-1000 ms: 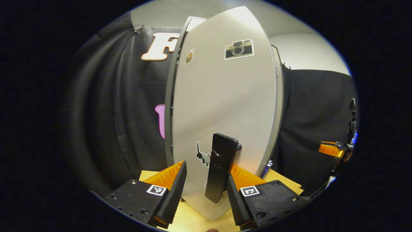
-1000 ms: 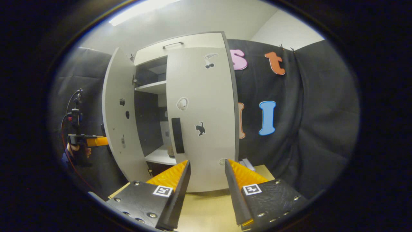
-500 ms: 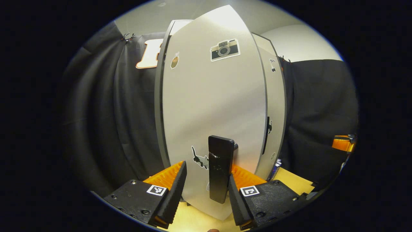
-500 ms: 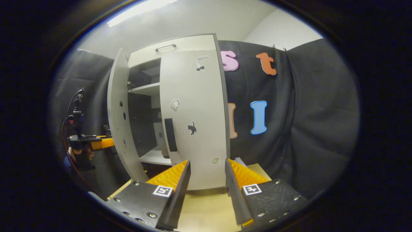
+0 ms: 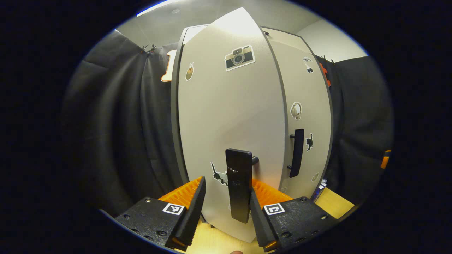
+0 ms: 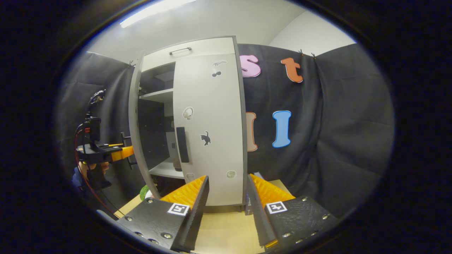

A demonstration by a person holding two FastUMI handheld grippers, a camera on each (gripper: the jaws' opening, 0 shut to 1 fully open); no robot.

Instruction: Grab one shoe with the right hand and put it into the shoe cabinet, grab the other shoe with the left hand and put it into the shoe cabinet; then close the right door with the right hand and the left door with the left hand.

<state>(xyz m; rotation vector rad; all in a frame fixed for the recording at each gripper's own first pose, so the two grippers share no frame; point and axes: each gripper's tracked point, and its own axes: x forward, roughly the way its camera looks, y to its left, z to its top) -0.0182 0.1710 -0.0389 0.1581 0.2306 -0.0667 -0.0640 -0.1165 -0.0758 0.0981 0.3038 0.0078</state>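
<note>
The white shoe cabinet stands on the table. Its right door is shut. Its left door is still ajar, leaving a narrow gap. Through that gap a small brownish thing, perhaps a shoe, rests on the lower shelf. In the left gripper view the left door is close ahead. Its black handle stands between the fingers of my open left gripper, close against the right-hand finger. The left gripper is at the door's outer face. My right gripper is open and holds nothing, short of the shut right door.
The cabinet rests on a light wooden tabletop. A hand holds the left gripper at the far left. Something green lies at the cabinet's foot. The right door's handle is beside the left door's edge.
The left door has swung further towards the cabinet with the left gripper at its handle, and the gap has narrowed. The right gripper has hardly moved.
</note>
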